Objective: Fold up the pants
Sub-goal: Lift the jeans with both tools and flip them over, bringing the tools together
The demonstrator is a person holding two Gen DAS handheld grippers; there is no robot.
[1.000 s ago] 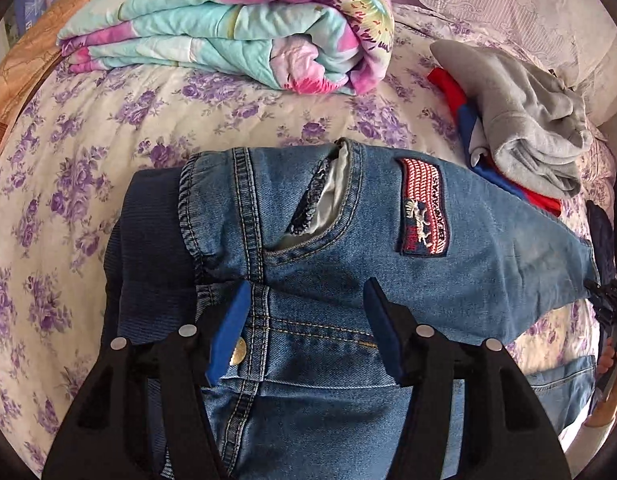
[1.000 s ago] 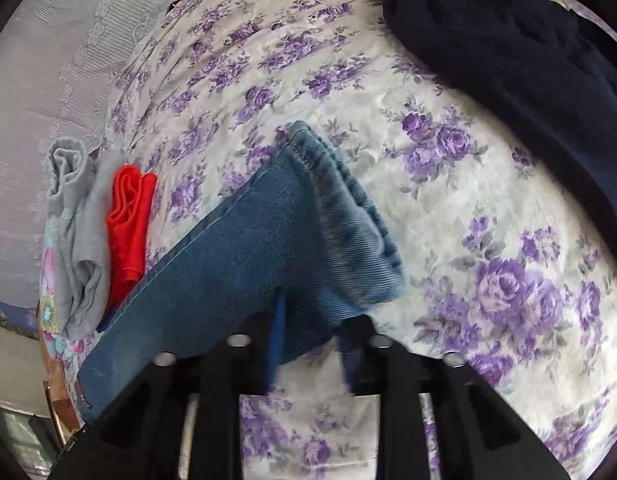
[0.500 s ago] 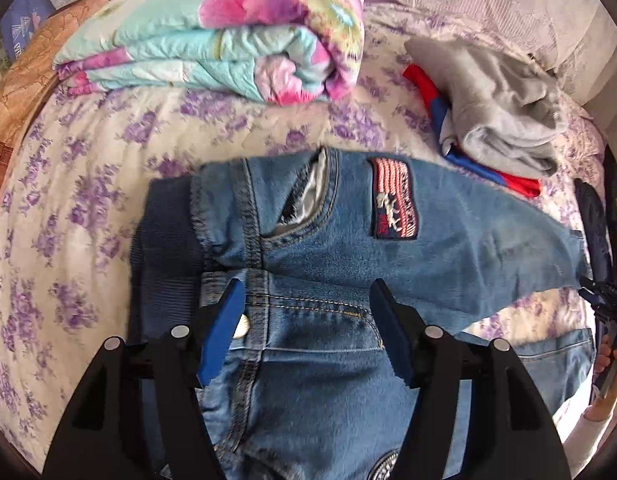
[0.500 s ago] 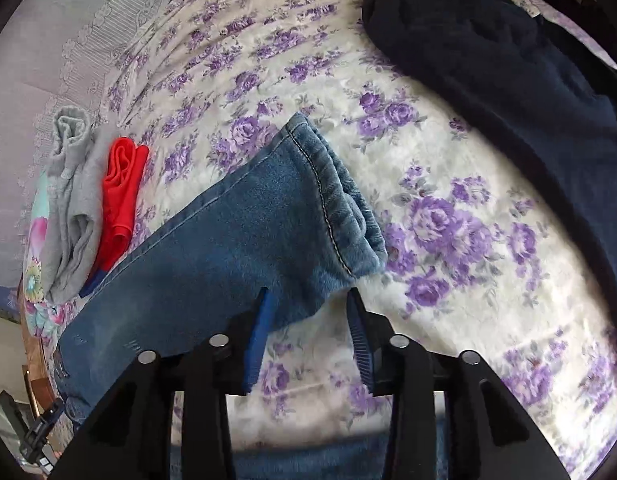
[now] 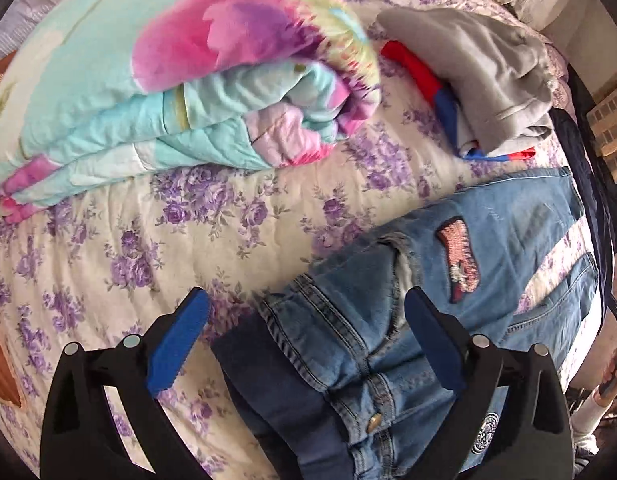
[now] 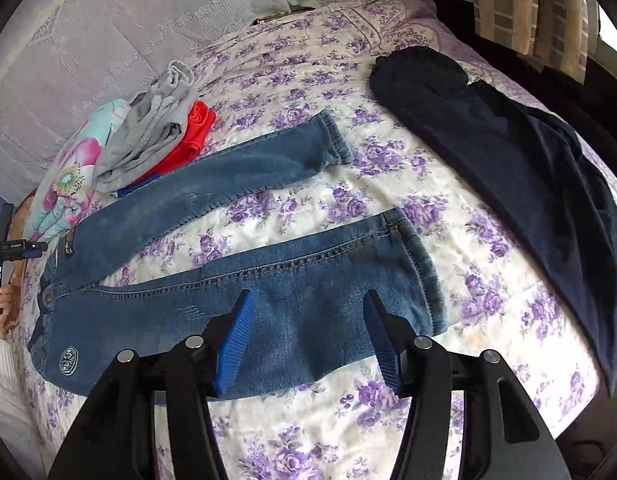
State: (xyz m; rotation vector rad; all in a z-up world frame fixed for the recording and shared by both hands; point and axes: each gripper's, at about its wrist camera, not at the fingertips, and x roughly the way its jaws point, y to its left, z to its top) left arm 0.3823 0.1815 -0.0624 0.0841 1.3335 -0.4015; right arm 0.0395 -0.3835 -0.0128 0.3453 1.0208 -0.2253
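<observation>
Blue jeans (image 6: 308, 264) lie flat on the flowered bed sheet (image 6: 388, 208), with the two legs spread apart and both cuffs toward the right. My right gripper (image 6: 308, 308) hovers over the nearer leg. Its jaws are opening and its blue pads touch no cloth. In the left wrist view the waist of the jeans (image 5: 348, 320), with its dark ribbed band (image 5: 268, 380) and a red patch (image 5: 458, 256), lies at the lower right. My left gripper (image 5: 306, 308) stands above the waist. Its jaws are opening wide and hold nothing.
A folded floral quilt (image 5: 168, 80) lies at the back left. A grey garment (image 5: 480, 68) rests on red and blue clothes (image 5: 428, 80). A dark navy garment (image 6: 508, 168) stretches along the right side of the bed. A person's hand (image 6: 2, 304) shows at the left edge.
My right gripper let go of the leg cuff, opened, rose and drew back, so both legs now show. My left gripper opened wider, rolled and shifted left off the waist.
</observation>
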